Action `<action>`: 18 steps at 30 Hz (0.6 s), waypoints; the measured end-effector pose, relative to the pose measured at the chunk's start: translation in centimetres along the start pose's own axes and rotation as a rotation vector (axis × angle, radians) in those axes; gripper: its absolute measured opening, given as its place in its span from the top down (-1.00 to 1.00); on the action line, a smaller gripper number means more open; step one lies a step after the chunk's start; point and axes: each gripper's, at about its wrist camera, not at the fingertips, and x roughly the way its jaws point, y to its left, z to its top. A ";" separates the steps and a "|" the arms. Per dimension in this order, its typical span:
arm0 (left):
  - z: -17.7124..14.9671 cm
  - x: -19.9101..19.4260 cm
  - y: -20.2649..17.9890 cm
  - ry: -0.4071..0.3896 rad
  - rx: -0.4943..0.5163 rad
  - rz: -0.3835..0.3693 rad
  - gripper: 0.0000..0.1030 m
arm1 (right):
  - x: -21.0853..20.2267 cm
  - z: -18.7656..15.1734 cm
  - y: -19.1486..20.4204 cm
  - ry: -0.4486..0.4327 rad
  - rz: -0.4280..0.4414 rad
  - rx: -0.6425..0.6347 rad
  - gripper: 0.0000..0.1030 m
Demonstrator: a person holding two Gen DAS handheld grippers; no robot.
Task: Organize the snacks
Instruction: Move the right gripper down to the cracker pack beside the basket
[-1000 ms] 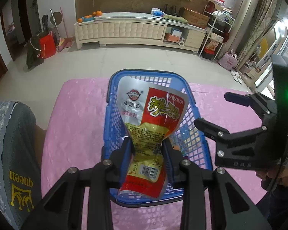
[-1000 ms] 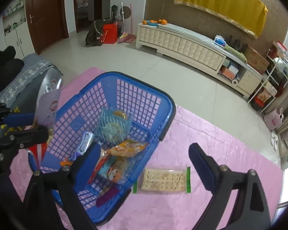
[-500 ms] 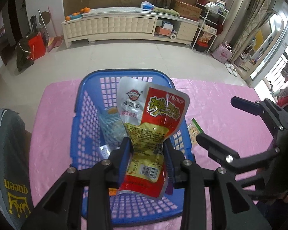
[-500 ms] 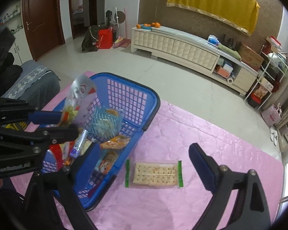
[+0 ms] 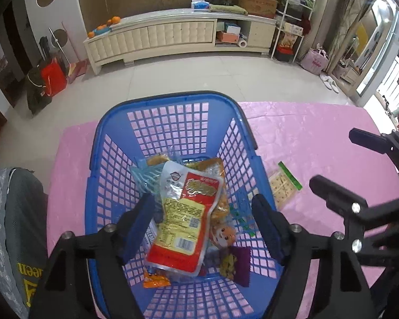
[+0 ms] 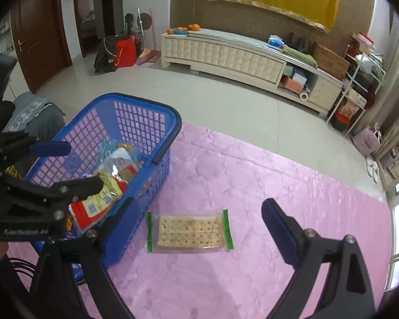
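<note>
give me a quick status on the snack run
Left hand-held gripper open over blue basket; red snack pouch lying inside. Right hand-held gripper open above cracker pack on pink cloth. Nothing in the way.

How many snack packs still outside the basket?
1. The cracker pack lies flat on the pink tablecloth, beside the blue basket, ahead of the open right tool. Table parts behind the tools are hidden, so more may be unseen.
</note>
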 end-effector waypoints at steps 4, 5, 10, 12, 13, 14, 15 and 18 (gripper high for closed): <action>-0.6 -2.2 0.5 -0.024 -0.018 0.002 -0.49 | -1.3 -0.1 0.1 -0.016 0.018 0.020 -0.85; -0.8 -2.7 0.7 -0.028 -0.020 0.011 -0.49 | -1.7 0.0 0.3 -0.020 0.019 0.018 -0.85; -1.5 -5.2 1.3 -0.061 -0.046 0.025 -0.49 | -3.5 0.1 0.8 -0.045 0.025 0.017 -0.85; -1.9 -6.1 1.4 -0.074 -0.050 0.021 -0.49 | -4.1 0.1 1.0 -0.050 0.034 0.024 -0.85; -2.1 -6.6 1.3 -0.081 -0.047 0.019 -0.50 | -4.4 0.0 0.9 -0.052 0.035 0.025 -0.85; -2.0 -6.7 1.0 -0.084 -0.045 0.019 -0.50 | -4.6 0.0 0.9 -0.055 0.034 0.023 -0.85; -2.1 -7.0 0.8 -0.089 -0.041 0.019 -0.50 | -4.8 -0.1 0.9 -0.056 0.029 0.021 -0.85; -2.2 -7.1 0.1 -0.093 -0.030 0.017 -0.54 | -4.9 -0.4 0.6 -0.049 0.026 0.027 -0.85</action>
